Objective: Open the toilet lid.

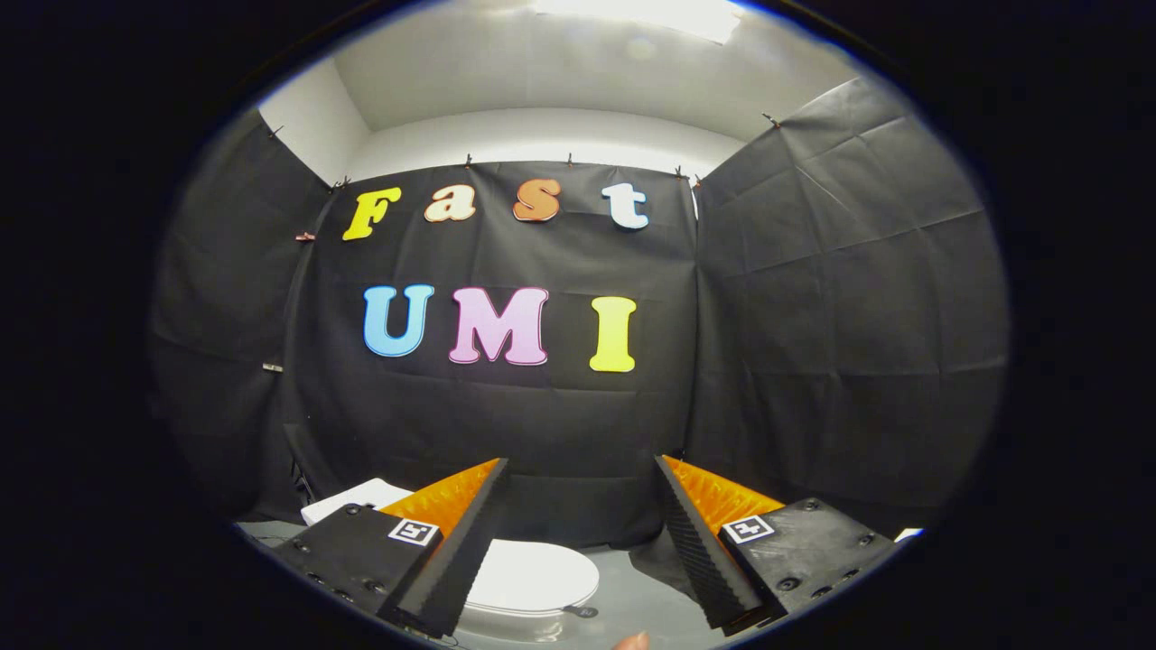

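A white toilet stands low in the gripper view, its lid lying flat and shut. The white tank rises behind the left finger, which hides part of it. My gripper is held well above the toilet and points at the black cloth wall. Its orange and black fingers stand wide apart with nothing between them. The lid lies beneath the gap, nearer the left finger.
Black cloth walls close the booth on three sides. The grey floor shows to the right of the toilet. A fingertip of the person's hand shows below the gripper. A bright ceiling light is overhead.
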Demonstrator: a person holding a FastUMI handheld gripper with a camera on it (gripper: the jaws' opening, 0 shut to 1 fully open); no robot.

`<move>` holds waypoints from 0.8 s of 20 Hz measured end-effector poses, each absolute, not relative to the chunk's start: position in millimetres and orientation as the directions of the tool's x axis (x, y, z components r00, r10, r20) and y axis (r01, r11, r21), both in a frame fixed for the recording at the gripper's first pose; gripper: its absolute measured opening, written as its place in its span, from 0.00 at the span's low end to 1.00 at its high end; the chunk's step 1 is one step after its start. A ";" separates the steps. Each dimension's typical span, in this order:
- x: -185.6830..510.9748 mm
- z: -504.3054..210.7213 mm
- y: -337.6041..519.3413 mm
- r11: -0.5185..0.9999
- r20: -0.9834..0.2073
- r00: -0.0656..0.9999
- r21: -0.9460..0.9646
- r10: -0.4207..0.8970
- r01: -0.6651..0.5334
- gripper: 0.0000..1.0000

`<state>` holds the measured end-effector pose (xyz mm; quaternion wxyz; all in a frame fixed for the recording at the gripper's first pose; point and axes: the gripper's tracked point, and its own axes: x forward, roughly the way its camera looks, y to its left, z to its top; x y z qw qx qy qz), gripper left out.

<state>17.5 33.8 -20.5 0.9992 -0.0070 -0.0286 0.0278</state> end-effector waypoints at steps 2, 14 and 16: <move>25.1 -36.1 38.6 0.998 0.047 0.997 -0.018 0.068 -0.067 0.98; 91.1 -176.5 15.2 0.999 0.002 0.999 -0.031 0.044 -0.044 0.98; 101.1 -197.5 11.9 0.998 0.007 0.999 -0.036 0.046 -0.045 0.98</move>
